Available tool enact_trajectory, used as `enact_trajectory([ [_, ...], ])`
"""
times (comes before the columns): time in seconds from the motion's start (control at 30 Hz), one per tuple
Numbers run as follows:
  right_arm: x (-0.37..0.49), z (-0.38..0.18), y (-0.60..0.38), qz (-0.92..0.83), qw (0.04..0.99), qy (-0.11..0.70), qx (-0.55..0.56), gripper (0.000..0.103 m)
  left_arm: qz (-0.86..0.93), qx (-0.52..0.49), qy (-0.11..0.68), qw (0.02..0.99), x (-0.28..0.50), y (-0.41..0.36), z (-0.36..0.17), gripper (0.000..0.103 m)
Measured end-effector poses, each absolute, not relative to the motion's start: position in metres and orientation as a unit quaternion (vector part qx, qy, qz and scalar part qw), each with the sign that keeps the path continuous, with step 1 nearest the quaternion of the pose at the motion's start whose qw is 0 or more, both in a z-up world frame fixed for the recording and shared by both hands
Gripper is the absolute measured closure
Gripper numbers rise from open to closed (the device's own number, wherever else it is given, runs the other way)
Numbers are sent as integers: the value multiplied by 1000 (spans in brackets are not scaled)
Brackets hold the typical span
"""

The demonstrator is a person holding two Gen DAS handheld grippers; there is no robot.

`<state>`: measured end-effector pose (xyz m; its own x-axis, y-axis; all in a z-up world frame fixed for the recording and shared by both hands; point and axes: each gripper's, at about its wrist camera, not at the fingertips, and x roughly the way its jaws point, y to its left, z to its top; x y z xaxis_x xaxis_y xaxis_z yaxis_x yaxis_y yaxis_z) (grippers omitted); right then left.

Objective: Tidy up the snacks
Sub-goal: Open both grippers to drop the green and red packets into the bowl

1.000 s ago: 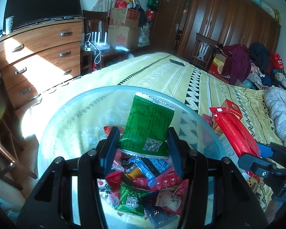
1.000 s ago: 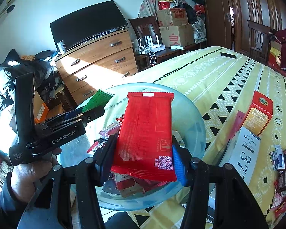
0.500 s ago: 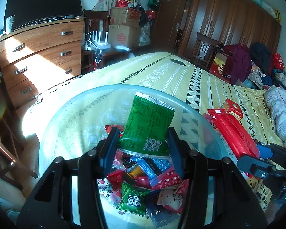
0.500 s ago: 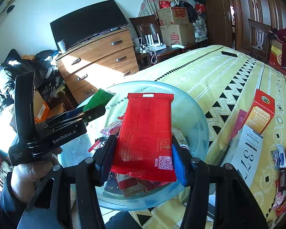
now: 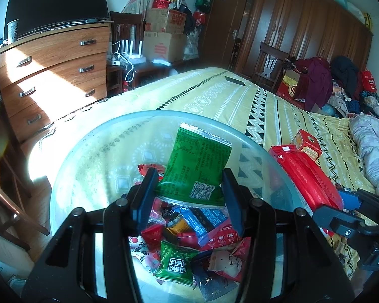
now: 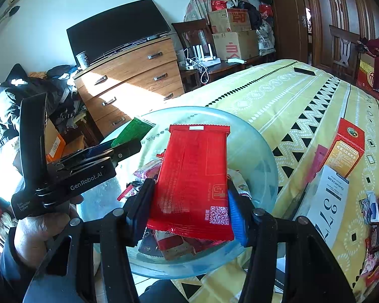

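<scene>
Your left claw (image 5: 189,199) is clamped on the green packet (image 5: 198,166) by its near end, long axis running away from you, and holds it over the clear bowl (image 5: 88,151). Your right claw (image 6: 189,209) grips the red packet (image 6: 194,176) the same way, upright and lengthwise, above the same bowl (image 6: 260,151). Directly beneath both lies the heap of small wrapped snacks (image 5: 184,242) in the bowl's near half; the far half is bare. The move in hand appears to be a drop: both packets hang over the bowl, the green one on its left side, the red one nearer its middle. The two claws stand close together, so releasing one at a time would avoid a clash. On the bed (image 6: 290,101) right of the bowl lie a red box (image 6: 348,146) and a white carton (image 6: 328,202), clear of the drop. A wooden dresser (image 5: 50,70) stands far left.
</scene>
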<state>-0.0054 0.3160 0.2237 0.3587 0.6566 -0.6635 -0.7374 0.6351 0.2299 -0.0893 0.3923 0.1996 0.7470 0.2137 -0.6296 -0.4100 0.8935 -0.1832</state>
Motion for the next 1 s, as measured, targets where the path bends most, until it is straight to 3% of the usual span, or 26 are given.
enact_trajectory([
  [1.0, -9, 217, 322, 426, 818, 381, -58, 45, 166, -161, 316, 920, -91, 392, 195, 50],
])
